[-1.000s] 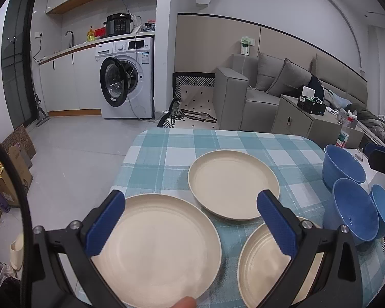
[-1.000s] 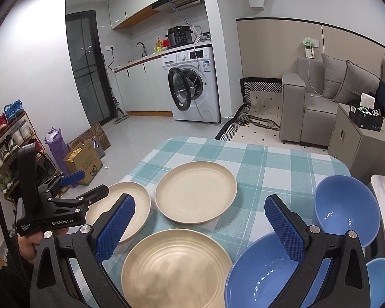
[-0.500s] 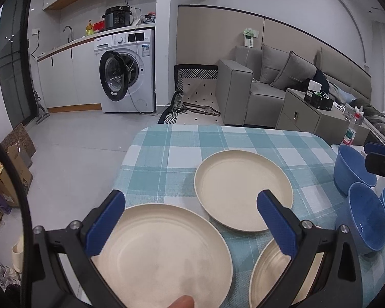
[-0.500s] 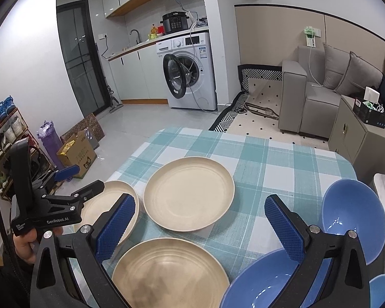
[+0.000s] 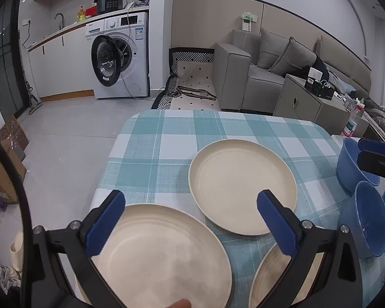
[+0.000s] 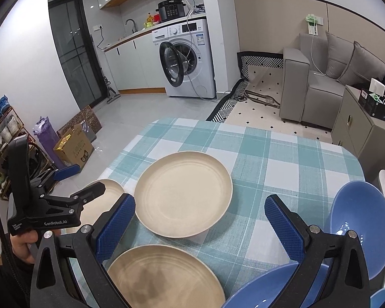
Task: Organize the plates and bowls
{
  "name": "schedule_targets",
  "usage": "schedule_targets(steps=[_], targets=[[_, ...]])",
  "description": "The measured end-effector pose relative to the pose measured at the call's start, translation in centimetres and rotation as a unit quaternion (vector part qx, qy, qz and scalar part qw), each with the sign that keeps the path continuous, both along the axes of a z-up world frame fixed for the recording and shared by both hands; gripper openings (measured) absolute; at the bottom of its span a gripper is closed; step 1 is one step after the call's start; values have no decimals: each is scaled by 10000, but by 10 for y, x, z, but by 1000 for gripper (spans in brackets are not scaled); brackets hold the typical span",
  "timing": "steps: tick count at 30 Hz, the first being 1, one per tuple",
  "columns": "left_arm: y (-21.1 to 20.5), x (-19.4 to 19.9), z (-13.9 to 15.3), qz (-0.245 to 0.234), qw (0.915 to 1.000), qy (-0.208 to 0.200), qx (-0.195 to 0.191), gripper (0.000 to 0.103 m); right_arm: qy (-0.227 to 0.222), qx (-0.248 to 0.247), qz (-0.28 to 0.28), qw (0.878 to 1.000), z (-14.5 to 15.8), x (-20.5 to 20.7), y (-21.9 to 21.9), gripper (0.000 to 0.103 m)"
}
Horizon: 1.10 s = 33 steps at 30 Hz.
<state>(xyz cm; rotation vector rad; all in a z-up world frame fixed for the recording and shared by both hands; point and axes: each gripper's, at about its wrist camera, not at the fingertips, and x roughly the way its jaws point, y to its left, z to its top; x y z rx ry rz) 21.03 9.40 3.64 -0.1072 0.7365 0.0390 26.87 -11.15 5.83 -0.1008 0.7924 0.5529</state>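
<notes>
A: Left gripper?
B: Jaws wide apart, nothing held, above cream plate at tablecloth's near-left corner.
A: Right gripper?
B: Also spread, empty, over 2nd plate at near edge. 3rd plate mid-cloth; blue bowls along right edge.

Place: a small open-plan home flat — kitchen and living room in one.
Kitchen side: washing machine under a counter, sink tap, pressure cooker.
Living side: grey sofa, patterned rug.
Foreground: table with checked tablecloth.
</notes>
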Motion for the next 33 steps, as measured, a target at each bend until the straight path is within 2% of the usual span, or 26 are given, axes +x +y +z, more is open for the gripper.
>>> schedule_targets(steps=[3, 12, 23, 28, 33], targets=[[0, 6, -2, 11, 9999, 61, 96, 103, 125, -52, -37, 9999, -7, 9, 3, 103], [-4, 25, -7, -177, 9996, 203, 68, 103, 391, -239, -36, 9989, -23, 27, 10, 103], [-3, 48, -16, -224, 9989, 395, -79, 102, 793, -372, -84, 9961, -44, 50, 21, 102], [-1, 58, -27, -227, 9982, 541, -90, 101, 1337, -400, -187, 9900, -65, 67, 22, 92], [-1, 68, -39, -284, 9968, 729, -166, 90, 1641, -483, -231, 9850, -83, 78, 24, 87]])
